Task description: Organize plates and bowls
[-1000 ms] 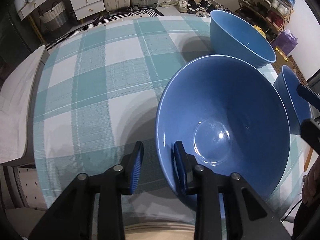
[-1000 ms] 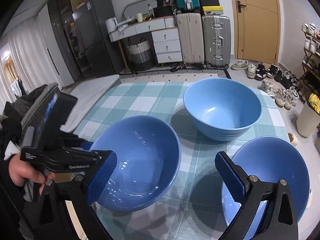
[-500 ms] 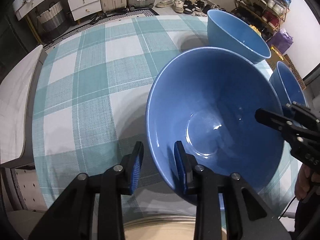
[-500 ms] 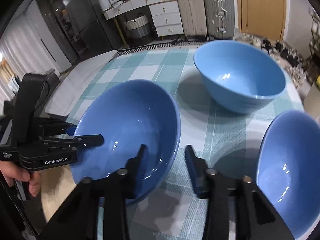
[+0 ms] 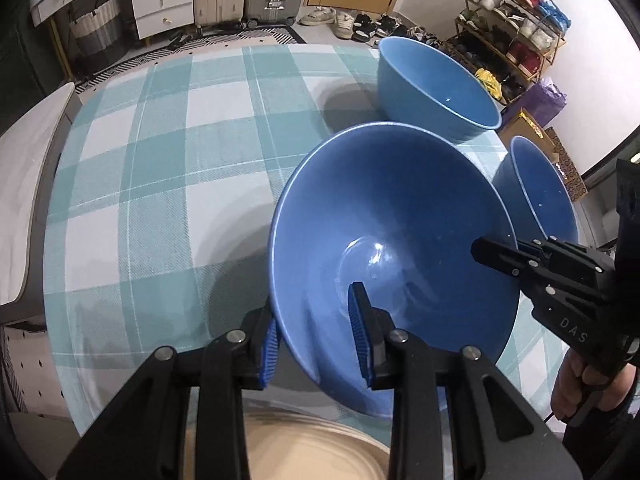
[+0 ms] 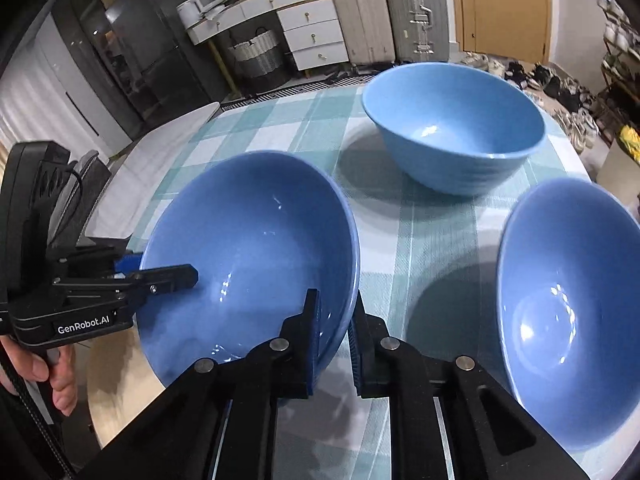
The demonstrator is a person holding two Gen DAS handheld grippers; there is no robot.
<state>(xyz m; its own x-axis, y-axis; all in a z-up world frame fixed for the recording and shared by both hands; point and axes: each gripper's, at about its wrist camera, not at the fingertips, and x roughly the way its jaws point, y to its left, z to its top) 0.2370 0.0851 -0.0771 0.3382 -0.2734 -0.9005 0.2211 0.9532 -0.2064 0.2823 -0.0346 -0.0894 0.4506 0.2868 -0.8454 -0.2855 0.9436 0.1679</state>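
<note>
Since a second ago the right gripper (image 6: 334, 312) has dropped and just closed its jaws onto the dark blue bowl's (image 6: 256, 248) rim; left gripper (image 5: 316, 316) pinches the opposite rim; bowl tilted above the checked tablecloth (image 5: 160, 152).

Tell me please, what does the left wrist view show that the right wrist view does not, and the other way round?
Only the left wrist view shows the shoe rack and the beige plate under the left gripper.

Only the right wrist view shows the dark fridge and the right gripper from behind, its jaws just closed on the near rim of the held bowl.

Both show the held bowl gripped from two sides, the pale blue bowl, the third bowl, the checked tablecloth and the suitcases.
</note>
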